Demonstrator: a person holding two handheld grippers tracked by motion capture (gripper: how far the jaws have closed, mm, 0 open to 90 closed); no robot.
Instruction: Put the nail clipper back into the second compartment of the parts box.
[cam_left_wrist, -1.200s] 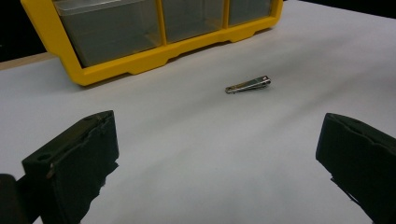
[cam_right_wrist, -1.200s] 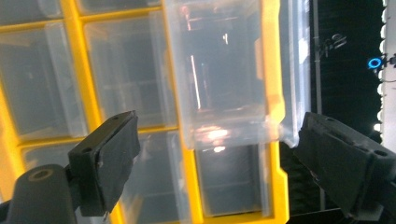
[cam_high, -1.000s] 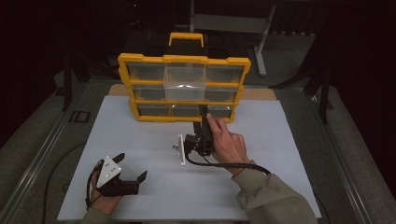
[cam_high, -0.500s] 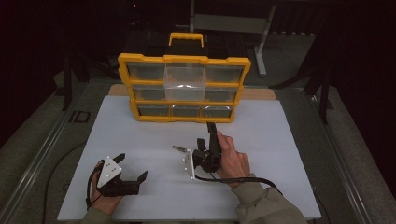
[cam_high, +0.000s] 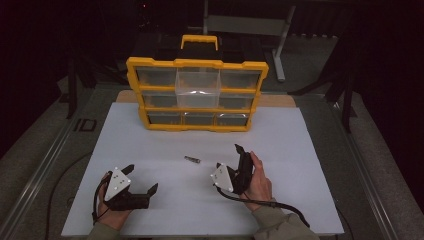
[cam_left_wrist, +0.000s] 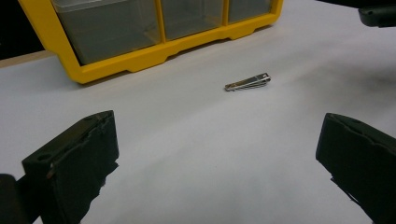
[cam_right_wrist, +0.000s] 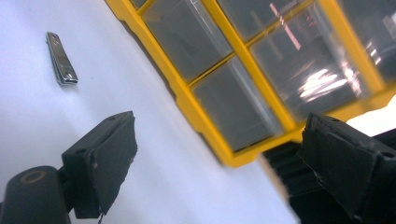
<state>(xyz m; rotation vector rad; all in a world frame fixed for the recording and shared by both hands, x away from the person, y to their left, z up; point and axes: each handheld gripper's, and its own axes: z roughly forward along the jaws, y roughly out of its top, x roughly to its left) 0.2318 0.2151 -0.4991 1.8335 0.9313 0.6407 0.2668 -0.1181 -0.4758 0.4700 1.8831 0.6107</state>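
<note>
Now nail clipper (cam_high: 192, 159) flat on mat, between grippers, outside both jaws.

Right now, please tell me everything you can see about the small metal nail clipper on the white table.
The nail clipper is small, slim and silvery, and looks like polished metal. Its lever is folded flat on the body, with a small pin showing near one end. It lies flat on the white table, in front of the yellow drawer organizer and apart from it. Nothing touches it; both grippers are away from it with their jaws open.

Black two-jaw grippers (cam_high: 139, 179) (cam_high: 238, 160); grey three-cornered top plates; trailing black cables; drab olive sleeves (cam_high: 280, 226)
</note>
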